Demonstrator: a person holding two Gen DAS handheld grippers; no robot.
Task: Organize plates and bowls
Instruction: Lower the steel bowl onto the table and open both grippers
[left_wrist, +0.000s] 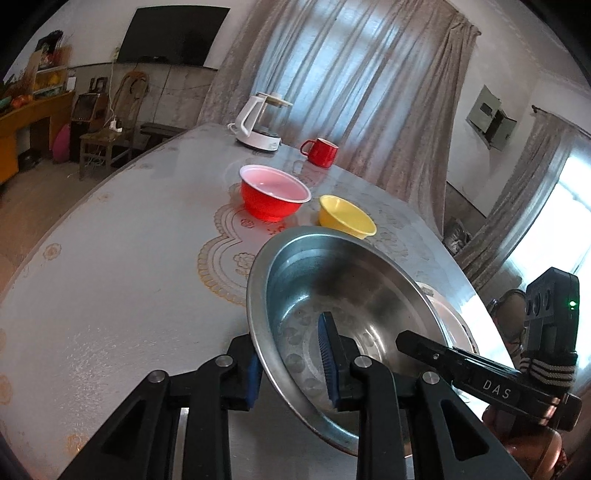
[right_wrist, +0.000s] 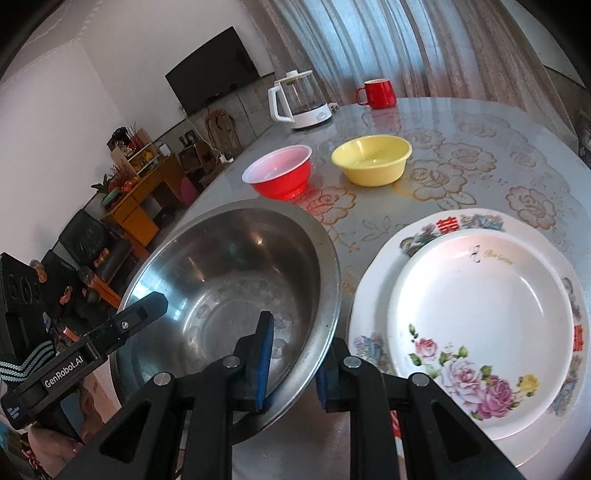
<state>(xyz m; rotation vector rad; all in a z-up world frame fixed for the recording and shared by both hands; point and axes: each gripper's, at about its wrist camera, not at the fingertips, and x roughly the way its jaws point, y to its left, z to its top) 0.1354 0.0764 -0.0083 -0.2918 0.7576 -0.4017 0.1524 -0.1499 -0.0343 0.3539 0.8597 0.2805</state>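
A large steel bowl (left_wrist: 351, 302) (right_wrist: 236, 280) hangs tilted over the round table, held by both grippers on opposite sides of its rim. My left gripper (left_wrist: 291, 369) is shut on the near rim in its own view, one blue pad inside the bowl and one outside. My right gripper (right_wrist: 293, 369) pinches the rim the same way. Beyond the steel bowl stand a red bowl (left_wrist: 275, 192) (right_wrist: 280, 173) and a yellow bowl (left_wrist: 345, 216) (right_wrist: 371, 158), side by side. To its right a white plate (right_wrist: 480, 314) lies stacked on a larger floral plate (right_wrist: 461, 221).
A white kettle (left_wrist: 258, 125) (right_wrist: 299, 103) and a red mug (left_wrist: 321, 151) (right_wrist: 376, 92) stand at the table's far edge. The patterned tabletop (left_wrist: 110, 295) curves away to the left. A chair and cabinets stand beyond that edge.
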